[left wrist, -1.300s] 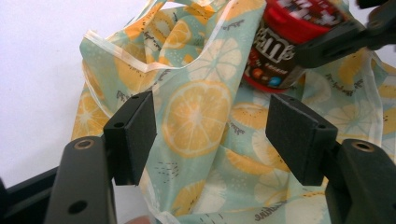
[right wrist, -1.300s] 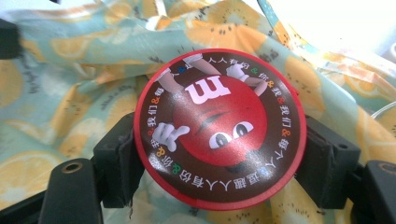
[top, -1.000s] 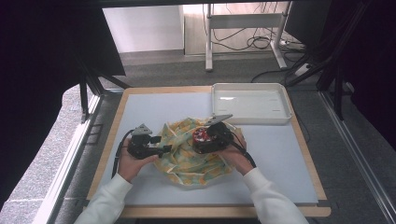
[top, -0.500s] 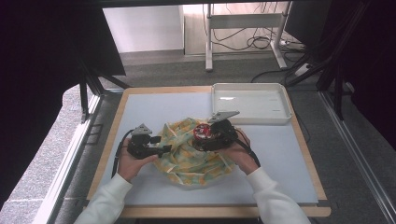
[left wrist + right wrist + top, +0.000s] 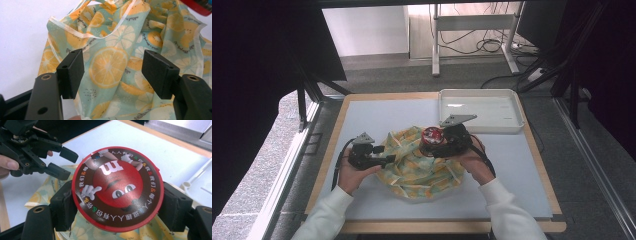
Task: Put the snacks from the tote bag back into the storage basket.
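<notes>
Centrally, round glossy red tin (image 5: 117,188) over crumpled lemon-print cloth (image 5: 112,65)

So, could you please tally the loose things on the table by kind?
Tin: 1
Bag: 1
Tray: 1
Total: 3

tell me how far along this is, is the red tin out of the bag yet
Done: the right tool is clamped on the red round tin and holds it above the lemon-print bag, clear of the fabric. In hand: the left tool sits open at the bag's near edge, pads not pressing it. Left: the white tray behind holds nothing, so setting the tin down, likely there, remains.
</notes>
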A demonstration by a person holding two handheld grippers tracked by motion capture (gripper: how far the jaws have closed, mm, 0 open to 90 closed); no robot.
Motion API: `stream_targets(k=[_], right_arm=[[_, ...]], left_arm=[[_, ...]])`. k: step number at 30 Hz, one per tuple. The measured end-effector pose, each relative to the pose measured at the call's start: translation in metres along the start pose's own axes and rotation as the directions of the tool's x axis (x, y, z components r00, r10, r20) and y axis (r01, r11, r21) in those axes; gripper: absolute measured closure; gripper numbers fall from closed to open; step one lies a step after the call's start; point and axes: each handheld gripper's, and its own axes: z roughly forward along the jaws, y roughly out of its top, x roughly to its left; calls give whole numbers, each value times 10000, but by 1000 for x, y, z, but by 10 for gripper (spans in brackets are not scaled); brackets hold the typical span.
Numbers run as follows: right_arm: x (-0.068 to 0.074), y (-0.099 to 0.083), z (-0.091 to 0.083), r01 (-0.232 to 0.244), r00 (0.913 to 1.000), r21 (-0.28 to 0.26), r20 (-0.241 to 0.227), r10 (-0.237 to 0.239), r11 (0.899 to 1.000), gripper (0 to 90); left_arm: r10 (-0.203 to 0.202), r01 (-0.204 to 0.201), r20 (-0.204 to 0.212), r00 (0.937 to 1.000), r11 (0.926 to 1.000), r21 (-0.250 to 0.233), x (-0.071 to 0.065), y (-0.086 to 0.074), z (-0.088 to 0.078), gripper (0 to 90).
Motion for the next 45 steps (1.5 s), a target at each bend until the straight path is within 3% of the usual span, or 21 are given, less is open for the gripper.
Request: stream_targets(k=[10, 21, 45], right_arm=[[-4, 5, -7, 83, 9999, -237, 118, -80, 9997, 254], [-14, 17, -18, -149, 9997, -787, 172, 163, 9968, 254], [-43, 39, -16, -441, 9969, -761, 621, 488, 9961, 254]], left_arm=[[49, -49, -6, 10000, 9999, 154, 0, 0, 2, 341], [77, -76, -26, 10000, 9996, 259, -2, 0, 4, 338], [8, -8, 10, 10000, 9999, 150, -2, 1, 0, 337]])
